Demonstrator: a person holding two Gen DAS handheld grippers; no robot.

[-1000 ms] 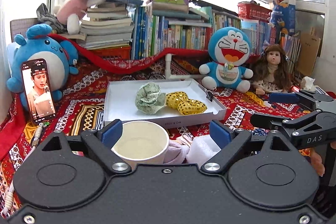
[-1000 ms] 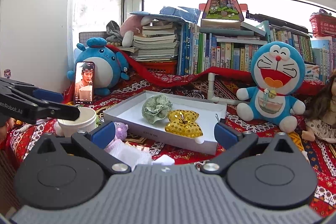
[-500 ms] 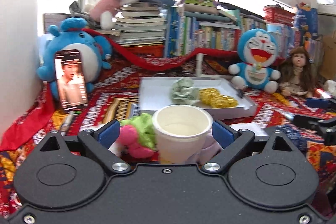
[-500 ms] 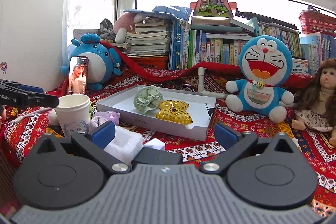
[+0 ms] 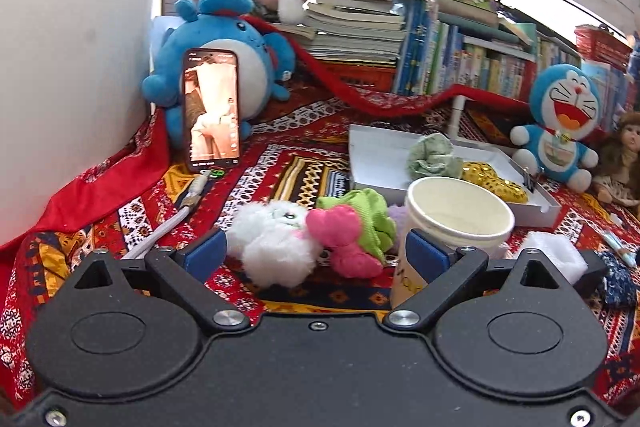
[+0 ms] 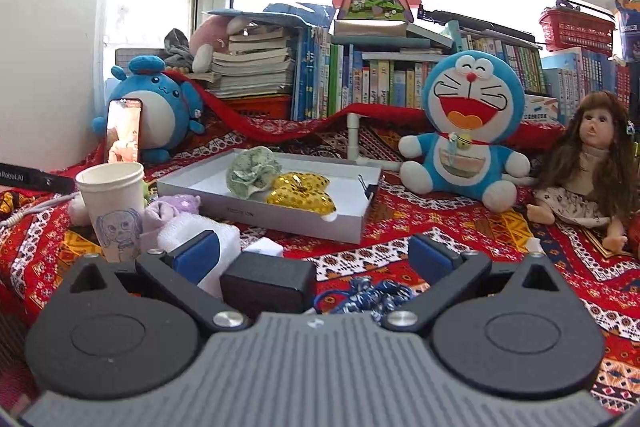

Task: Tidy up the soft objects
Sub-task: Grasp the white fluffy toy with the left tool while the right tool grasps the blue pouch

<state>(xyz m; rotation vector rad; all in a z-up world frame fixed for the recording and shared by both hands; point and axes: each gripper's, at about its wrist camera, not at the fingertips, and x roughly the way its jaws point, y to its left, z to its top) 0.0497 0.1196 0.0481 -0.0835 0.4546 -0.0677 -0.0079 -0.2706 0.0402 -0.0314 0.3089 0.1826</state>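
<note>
My left gripper [image 5: 316,254] stands open and low over the patterned cloth. A white fluffy toy [image 5: 276,243], a pink bow [image 5: 340,239] and a green scrunchie [image 5: 362,213] lie between and just beyond its fingers, untouched. A paper cup [image 5: 456,223] stands against its right finger. Behind them, the white tray [image 5: 372,147] holds a pale green scrunchie [image 5: 434,157] and a gold sequin bow [image 5: 492,179]. My right gripper [image 6: 315,255] is open too, above a black block [image 6: 268,287] and a blue patterned fabric piece [image 6: 372,297], with white foam [image 6: 192,227] by its left finger.
A phone [image 5: 211,109] leans on a blue plush [image 5: 224,63] at the back left. A Doraemon plush [image 6: 468,123] and a doll [image 6: 588,163] sit to the right. Books fill the sill behind. A purple soft toy [image 6: 172,207] lies beside the cup [image 6: 114,203].
My left gripper swung left and sank: the cup went from between its fingers to the right finger, and the white toy and pink bow came between them. My right gripper dipped a little.
</note>
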